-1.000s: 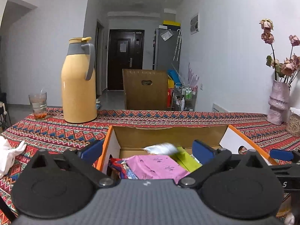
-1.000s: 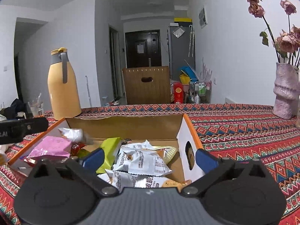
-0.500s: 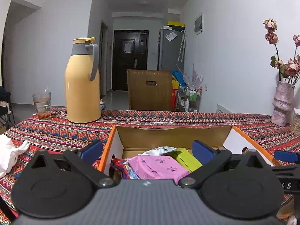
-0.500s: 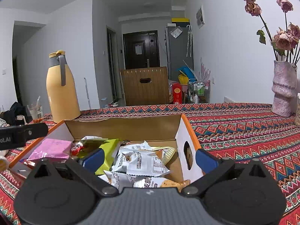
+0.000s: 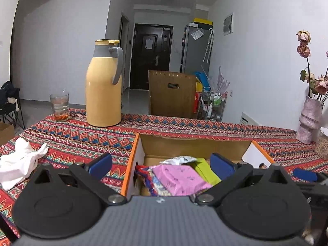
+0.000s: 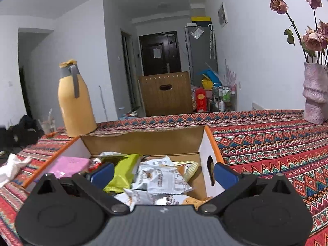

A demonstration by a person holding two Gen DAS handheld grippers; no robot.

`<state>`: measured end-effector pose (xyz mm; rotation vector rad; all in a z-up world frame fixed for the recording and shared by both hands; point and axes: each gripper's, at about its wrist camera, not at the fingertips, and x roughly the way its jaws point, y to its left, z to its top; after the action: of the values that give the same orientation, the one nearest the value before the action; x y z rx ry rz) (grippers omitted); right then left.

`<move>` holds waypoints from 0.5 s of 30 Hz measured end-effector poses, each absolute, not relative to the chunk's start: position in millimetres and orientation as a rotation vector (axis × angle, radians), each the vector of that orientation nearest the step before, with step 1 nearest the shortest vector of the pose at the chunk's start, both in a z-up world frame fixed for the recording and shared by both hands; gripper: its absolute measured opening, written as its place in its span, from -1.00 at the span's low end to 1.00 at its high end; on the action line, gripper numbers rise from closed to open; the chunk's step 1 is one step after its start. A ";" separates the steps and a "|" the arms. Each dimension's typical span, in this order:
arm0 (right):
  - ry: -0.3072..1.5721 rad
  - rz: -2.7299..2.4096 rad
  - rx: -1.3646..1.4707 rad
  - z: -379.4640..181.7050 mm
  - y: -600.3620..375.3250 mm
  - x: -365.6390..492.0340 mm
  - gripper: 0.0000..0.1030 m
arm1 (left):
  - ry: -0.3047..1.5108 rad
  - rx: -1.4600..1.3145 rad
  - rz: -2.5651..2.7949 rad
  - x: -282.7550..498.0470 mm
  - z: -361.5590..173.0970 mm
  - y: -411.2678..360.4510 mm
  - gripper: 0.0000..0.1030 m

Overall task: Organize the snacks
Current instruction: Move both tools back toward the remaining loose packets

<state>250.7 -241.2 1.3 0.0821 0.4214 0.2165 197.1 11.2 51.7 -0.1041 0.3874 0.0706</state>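
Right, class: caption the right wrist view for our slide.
Open right gripper poised over a cardboard box filled with snack packets.

1. The silvery-white snack packet (image 5: 178,160), airborne and blurred a second ago, now lies settled at the back of the orange-edged cardboard box (image 5: 131,162), behind the pink packet (image 5: 176,176).
2. The left claw (image 5: 161,165) has drawn back and higher; more of the patterned counter (image 5: 78,137) and the crumpled white tissue (image 5: 19,162) show.
3. The right claw (image 6: 163,173) has also lifted, and the left one has left its view.
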 end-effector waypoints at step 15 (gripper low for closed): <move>0.544 0.209 0.065 -12.7 -265.4 183.3 1.00 | 0.546 -0.088 0.026 155.5 3.0 23.0 1.00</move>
<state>183.3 -265.4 -12.7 0.0652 0.5435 0.2089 155.5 23.0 3.0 -0.0875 0.5459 0.0257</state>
